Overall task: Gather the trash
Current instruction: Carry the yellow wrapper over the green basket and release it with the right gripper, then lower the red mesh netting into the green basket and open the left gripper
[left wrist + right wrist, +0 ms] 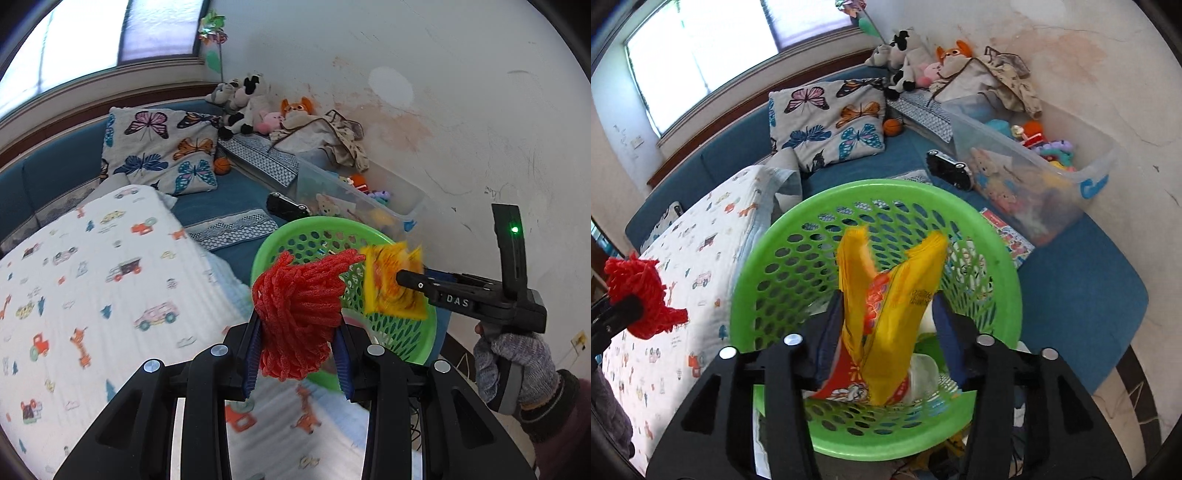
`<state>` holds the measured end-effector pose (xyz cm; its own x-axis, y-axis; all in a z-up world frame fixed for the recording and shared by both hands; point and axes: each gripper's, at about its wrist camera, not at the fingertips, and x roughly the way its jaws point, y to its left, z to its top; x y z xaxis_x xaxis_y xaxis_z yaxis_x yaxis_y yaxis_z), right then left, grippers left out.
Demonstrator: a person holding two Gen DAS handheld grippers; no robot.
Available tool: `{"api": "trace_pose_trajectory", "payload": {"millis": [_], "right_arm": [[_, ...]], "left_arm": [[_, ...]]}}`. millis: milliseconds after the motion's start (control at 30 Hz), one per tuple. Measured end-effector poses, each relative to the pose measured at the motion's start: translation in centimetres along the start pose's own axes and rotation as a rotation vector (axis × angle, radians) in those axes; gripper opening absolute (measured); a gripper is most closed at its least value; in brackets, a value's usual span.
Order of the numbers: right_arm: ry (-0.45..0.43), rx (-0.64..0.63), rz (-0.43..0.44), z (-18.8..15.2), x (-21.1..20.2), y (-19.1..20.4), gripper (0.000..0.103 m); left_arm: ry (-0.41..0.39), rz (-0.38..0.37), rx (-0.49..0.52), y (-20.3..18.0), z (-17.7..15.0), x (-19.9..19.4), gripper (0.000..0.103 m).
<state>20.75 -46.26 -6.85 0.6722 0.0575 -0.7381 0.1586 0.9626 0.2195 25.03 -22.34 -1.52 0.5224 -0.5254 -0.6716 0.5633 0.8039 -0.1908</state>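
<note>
Two pieces of trash are in play, one in each of my tools. My left gripper (299, 354) pinches a red foam net (295, 314) — the stretchy, ribbed mesh sleeve kind, bunched into a soft lump between the blue pads. I hold it short of the green basket (402, 332), beside the rim and over the printed quilt (92, 277), so it is staged but, as I judge it, not yet over the opening.

My right gripper (882, 332) sits directly above the basket's mouth with a yellow wrapper (890, 295) standing between its jaws. The jaws are spread, with a clear gap on the right side of the wrapper; on the left side I cannot tell whether the pad touches it. The wrapper is thin, glossy film, creased into a V at the top, its printed red lower end hanging down inside the basket — I read this as a drop in progress.

The basket is round moulded plastic, its walls perforated with oval holes, and it already holds something pale near the bottom. It stands against the blue bed (1071, 295); a clear toy bin (1100, 166) sits behind it.
</note>
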Motion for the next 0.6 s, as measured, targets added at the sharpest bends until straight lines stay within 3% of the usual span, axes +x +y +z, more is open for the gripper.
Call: {"api": "trace_pose_trajectory", "payload": {"millis": [333, 600], "right_arm": [[-0.025, 0.005, -0.01, -0.3, -1.8, -1.5, 0.062], [-0.065, -0.061, -0.045, -1.4, -3.5, -0.8, 0.082]], "left_arm": [[0.062, -0.029, 0.009, -1.6, 1.2, 4.3, 0.033], [0.112, -0.03, 0.014, -2.4, 1.6, 7.3, 0.038]]}}
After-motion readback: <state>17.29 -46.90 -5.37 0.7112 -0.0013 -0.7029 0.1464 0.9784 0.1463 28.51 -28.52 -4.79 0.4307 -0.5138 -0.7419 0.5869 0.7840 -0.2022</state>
